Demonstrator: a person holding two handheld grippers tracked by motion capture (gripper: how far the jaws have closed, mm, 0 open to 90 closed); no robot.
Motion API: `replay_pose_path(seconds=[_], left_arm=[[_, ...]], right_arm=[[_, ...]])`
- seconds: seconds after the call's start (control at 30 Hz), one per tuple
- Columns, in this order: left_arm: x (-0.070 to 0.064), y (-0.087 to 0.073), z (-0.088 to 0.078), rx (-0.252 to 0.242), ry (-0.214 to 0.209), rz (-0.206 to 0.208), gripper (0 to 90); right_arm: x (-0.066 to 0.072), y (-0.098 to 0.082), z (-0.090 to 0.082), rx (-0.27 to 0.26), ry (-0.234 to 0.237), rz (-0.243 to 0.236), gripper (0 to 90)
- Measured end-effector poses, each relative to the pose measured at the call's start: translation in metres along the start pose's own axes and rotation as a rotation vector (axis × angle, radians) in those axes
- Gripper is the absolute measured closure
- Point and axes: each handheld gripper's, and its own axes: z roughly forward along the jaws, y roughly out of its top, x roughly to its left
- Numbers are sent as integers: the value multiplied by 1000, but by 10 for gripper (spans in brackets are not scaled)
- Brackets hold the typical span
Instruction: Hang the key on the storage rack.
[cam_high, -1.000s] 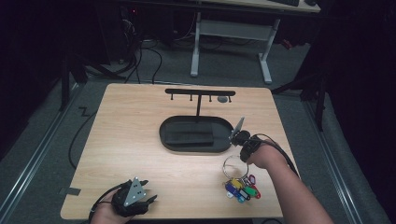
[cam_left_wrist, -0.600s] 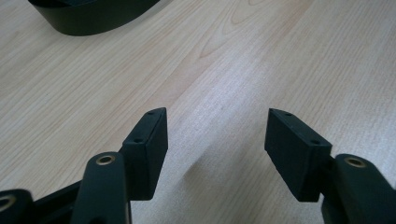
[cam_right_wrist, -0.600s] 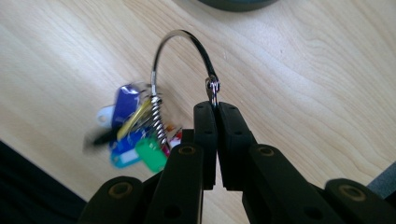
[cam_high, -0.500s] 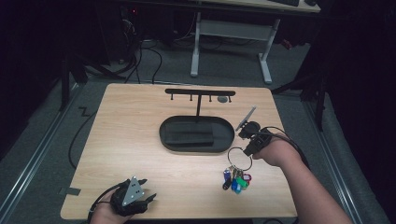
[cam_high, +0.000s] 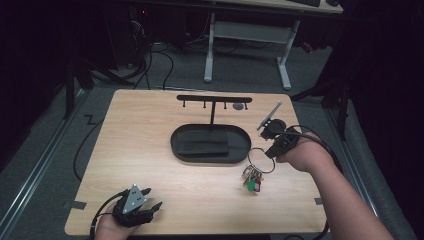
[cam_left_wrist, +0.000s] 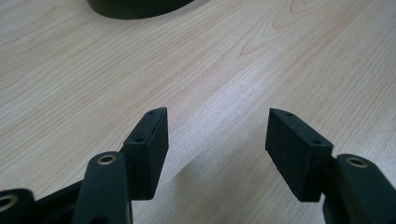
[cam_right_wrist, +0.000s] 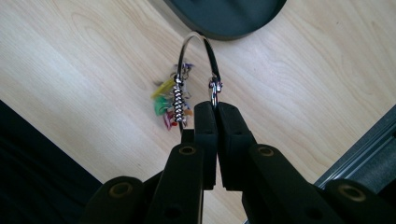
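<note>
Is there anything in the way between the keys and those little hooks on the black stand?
Nothing visible blocks it. The right hand-held gripper holds the key ring just right of the oval base. The hooks on the crossbar sit farther back and to the left, above that base. Only the thin post stands beneath them.

A light wooden worktop (cam_high: 150, 150) is seen from above. A black oval tray (cam_high: 210, 143) is set near its middle, with a T-shaped black rack (cam_high: 214, 100) with small hooks standing at the tray's far edge. The right hand-held gripper (cam_high: 276, 141) is held just right of the tray, and a large metal ring (cam_high: 261, 160) is gripped at its tip. A bunch of coloured keys (cam_high: 252, 178) hangs from the ring, touching or just above the wood. The left hand-held gripper (cam_high: 142, 207) is rested at the near left corner, a grey three-cornered plate on top, well apart from the tray. Dark cables (cam_high: 155, 60) are laid on the floor beyond.
</note>
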Motion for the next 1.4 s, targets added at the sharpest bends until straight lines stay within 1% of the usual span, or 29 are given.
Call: replay_pose_path(seconds=[0.1,0.2,0.27,0.3,0.33,0.4,0.43,0.47,0.5,0.53,0.7,0.77,0.83,0.87,0.93,0.97,1.0,1.03,1.07,1.1,1.13,1.2,1.23,1.27,1.3,1.37,1.4], left_arm=[[0,-1,-1,1,2,-1,400],[0,0,-2,1,3,5,400],[-1,0,-1,-5,5,5,400],[-1,0,-1,-8,3,5,399],[-1,0,-1,-11,-1,9,398],[-2,-1,-2,-31,-17,12,397],[-2,-1,-2,-34,-20,17,397],[-2,-1,-3,-35,-18,18,398],[-2,0,-3,-33,-18,17,397],[-1,0,-3,-34,-18,16,397],[0,0,-4,-39,-11,16,395],[1,0,-4,-43,-13,15,394],[3,0,-5,-62,-26,6,393],[3,1,-5,-77,-27,7,392],[5,1,-5,-90,-27,-3,391],[6,1,-5,-90,-29,-6,391],[6,1,-5,-88,-30,-2,392],[6,1,-4,-86,-26,5,392],[6,1,-4,-77,-25,10,392],[5,1,-3,-76,-27,12,392],[5,1,-3,-77,-27,15,392],[4,2,-4,-78,-28,19,392],[3,2,-4,-78,-28,21,392],[3,2,-4,-79,-28,23,392],[3,2,-4,-79,-28,24,392],[4,2,-4,-74,-25,29,391],[4,1,-4,-73,-21,32,391]], right_arm=[[-1,0,-5,-10,0,4,882],[-4,1,-6,-10,1,5,883],[-5,2,-5,-10,2,14,883],[-6,2,-6,-11,2,15,882],[-7,3,-6,-16,3,6,882],[-7,4,-9,-16,5,19,882],[-8,5,-11,-17,5,14,882],[-8,6,-13,-19,2,13,882],[-7,7,-16,-21,-4,24,882],[-9,8,-18,-28,-10,14,882],[-8,13,-28,-30,-25,20,882],[-8,15,-30,-28,-32,2,881],[-8,18,-32,-26,-38,19,881],[-9,19,-32,-31,-35,10,881],[-10,22,-33,-35,-30,14,881],[-10,24,-34,-33,-31,11,882],[-10,26,-35,-29,-34,20,882],[-11,28,-35,-36,-34,3,881],[-12,29,-36,-43,-40,4,881],[-12,31,-37,-46,-42,17,881],[-13,34,-38,-48,-49,4,882],[-14,37,-39,-53,-59,2,881],[-14,40,-40,-59,-57,14,882],[-15,42,-40,-62,-58,12,882],[-15,45,-40,-57,-58,26,882],[-16,49,-39,-57,-60,27,881],[-17,52,-38,-58,-71,20,881]])
